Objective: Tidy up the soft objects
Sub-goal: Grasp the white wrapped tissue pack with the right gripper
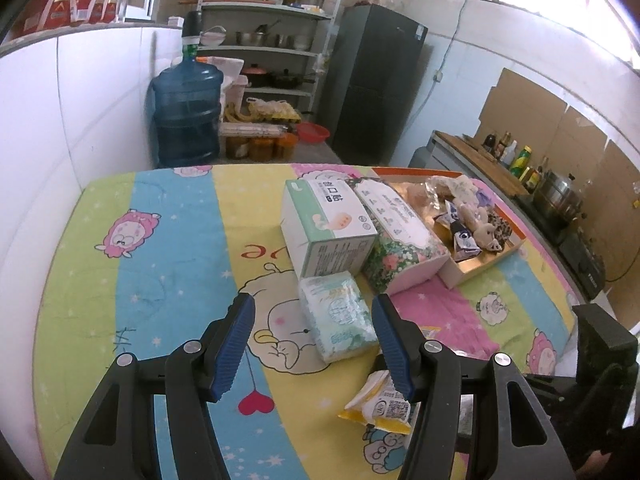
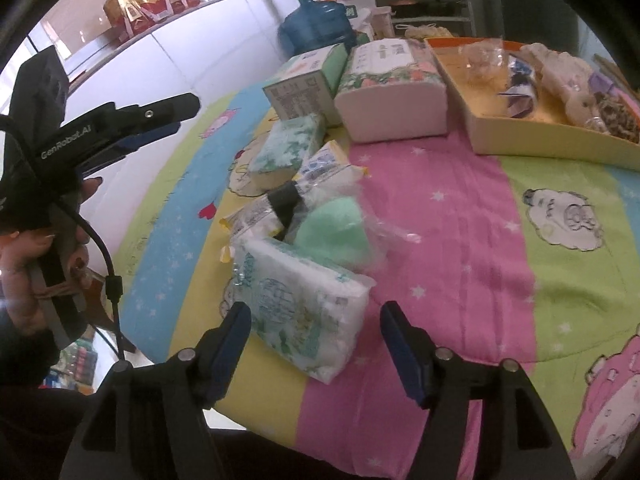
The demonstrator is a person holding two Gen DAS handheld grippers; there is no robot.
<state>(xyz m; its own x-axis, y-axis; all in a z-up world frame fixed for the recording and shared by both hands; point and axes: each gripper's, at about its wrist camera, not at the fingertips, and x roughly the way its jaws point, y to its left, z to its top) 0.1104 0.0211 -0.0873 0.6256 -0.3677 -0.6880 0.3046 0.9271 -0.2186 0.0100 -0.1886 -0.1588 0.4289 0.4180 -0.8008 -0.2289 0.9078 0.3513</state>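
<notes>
Gaping wide and empty, both hand-held grippers, left (image 1: 314, 344) and right (image 2: 316, 354), flank tissue packs (image 1: 338, 316).

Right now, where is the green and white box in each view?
Left wrist view: the green and white box sits centre, beyond the open fingers.
Right wrist view: the box is upper centre-left, at the far side of the table.
Shared landmark: the floral tissue pack touching its right side.

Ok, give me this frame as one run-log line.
left gripper: open, aimed at tissue pack | right gripper: open, no contact, over near tissue pack | tray: holds small soft items
</notes>
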